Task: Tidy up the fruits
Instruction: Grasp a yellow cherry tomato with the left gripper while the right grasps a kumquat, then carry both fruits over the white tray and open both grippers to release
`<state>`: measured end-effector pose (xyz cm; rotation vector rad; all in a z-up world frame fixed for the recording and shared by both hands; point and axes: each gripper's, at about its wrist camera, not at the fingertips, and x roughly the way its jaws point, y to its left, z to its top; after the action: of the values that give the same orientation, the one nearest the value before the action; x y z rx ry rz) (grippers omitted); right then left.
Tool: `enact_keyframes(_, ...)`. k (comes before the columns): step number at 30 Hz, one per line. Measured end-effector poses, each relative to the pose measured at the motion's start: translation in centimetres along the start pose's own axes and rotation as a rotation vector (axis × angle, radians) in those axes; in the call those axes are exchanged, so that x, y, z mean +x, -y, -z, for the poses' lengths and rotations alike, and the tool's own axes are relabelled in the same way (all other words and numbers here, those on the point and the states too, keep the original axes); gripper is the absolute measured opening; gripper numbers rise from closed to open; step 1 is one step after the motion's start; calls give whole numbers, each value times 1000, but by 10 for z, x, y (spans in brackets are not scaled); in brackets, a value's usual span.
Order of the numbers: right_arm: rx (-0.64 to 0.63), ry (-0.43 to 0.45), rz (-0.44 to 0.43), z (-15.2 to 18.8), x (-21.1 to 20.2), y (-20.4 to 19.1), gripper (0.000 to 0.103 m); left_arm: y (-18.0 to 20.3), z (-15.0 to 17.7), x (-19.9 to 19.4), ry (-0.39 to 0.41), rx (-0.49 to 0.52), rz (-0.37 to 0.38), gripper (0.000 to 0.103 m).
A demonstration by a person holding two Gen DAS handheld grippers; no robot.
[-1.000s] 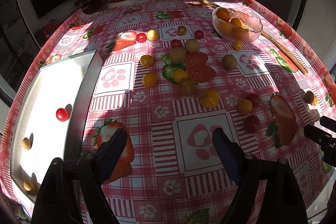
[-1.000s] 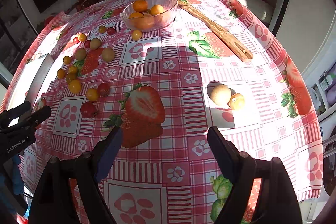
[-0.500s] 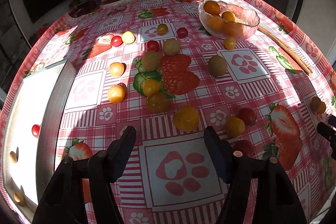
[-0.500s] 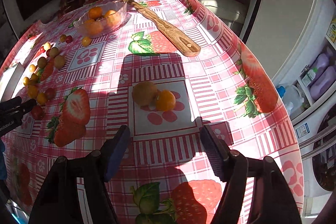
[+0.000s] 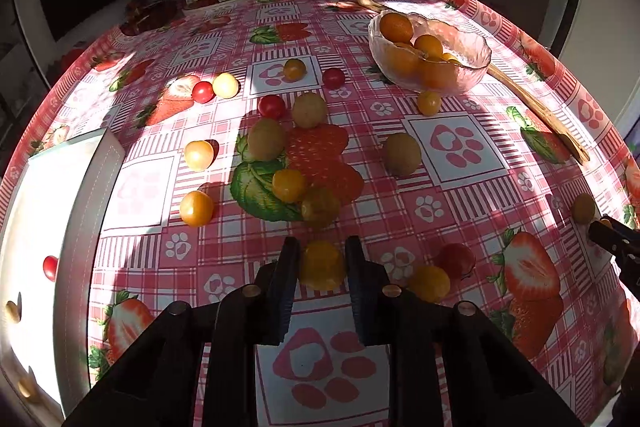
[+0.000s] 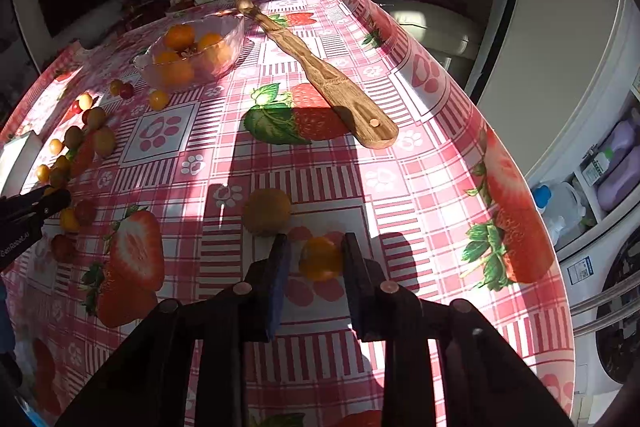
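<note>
Left wrist view: our left tool (image 5: 322,267) now has its two fingers drawn in against a yellow tomato (image 5: 322,265) that sits on the tabletop (image 5: 460,195), close in front of us. A second ago those fingers stood wide apart over bare cloth, with this fruit still ahead of them; we have since come forward onto it and pinched it. In the right wrist view the same has happened on the other side: our right tool (image 6: 316,261), which was spread wide a second ago, is now pinched on an orange tomato (image 6: 320,258) that lies just beside a brown kiwi (image 6: 267,211), touching or nearly touching it.

Both fruits look to be resting on the cloth, not lifted. We judge that two grasps have just been made at once, so the step in hand is the pick-up, and the carry is what comes next. The white tray (image 5: 86,211) at the left holds a red tomato (image 5: 50,267) and a few small pale fruits, while the glass bowl (image 5: 472,47) at the far side holds oranges; which of the two each held fruit belongs in we cannot say for sure. Many tomatoes and kiwis lie scattered between them, so most of the sorting is left. The wooden spatula (image 6: 320,75) lies well apart from both grasps.
</note>
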<state>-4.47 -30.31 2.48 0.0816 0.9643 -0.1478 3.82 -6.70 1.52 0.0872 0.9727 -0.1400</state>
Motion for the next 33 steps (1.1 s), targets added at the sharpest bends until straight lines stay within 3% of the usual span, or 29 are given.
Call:
enact_keyframes(16, 53, -32, -161, 8, -28, -18, 22, -31, 20, -47, 41, -31, 20, 25)
enact_keyframes(25, -13, -44, -225, 4, -40, -60, 22, -71, 39, -81, 71, -95, -3, 25)
enact_keyframes(33, -100, -71, -313, 0, -46, -119, 22, -124, 58, -106, 93, -176, -70, 25)
